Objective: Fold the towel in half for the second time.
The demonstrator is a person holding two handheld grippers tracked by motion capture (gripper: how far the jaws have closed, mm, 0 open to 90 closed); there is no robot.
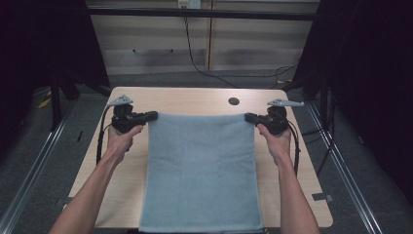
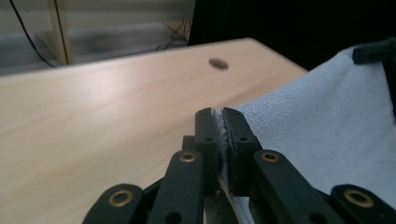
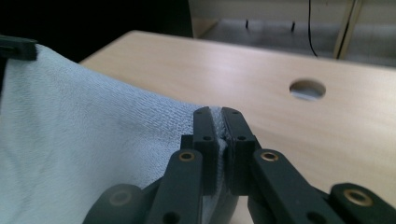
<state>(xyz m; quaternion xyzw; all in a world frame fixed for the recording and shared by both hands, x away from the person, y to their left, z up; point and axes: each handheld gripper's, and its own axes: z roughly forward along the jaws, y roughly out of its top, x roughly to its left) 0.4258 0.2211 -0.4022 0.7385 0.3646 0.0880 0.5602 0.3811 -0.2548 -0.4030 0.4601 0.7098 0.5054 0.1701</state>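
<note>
**Both grippers pinch the far corners of the blue towel**

In the high view a pale blue towel (image 1: 201, 170) covers the middle of the frame, running from just below the upper third down past the table's near edge at the bottom. It lies on a light wooden table (image 1: 195, 100), whose bare top shows as strips to the left and right of the cloth and as a band above it. A small round hole (image 1: 234, 101) sits in that band, a little right of centre.

The left gripper (image 1: 155, 115) comes in at the left of the frame and meets the towel's upper left corner; the right gripper (image 1: 248, 117) meets the upper right corner. The towel's top edge runs straight between the two (it looks taut, with no sag to be seen from above).

In the left gripper view the two black jaws are pressed together at lower centre with a thin edge of towel (image 2: 327, 121) clamped between them; the cloth spreads away to the right of the frame, up to the other gripper's tip at the upper right. In the right gripper view the jaws likewise squeeze the towel (image 3: 84, 140), which fans out to the left, with the hole (image 3: 307, 89) at right of centre.
</note>
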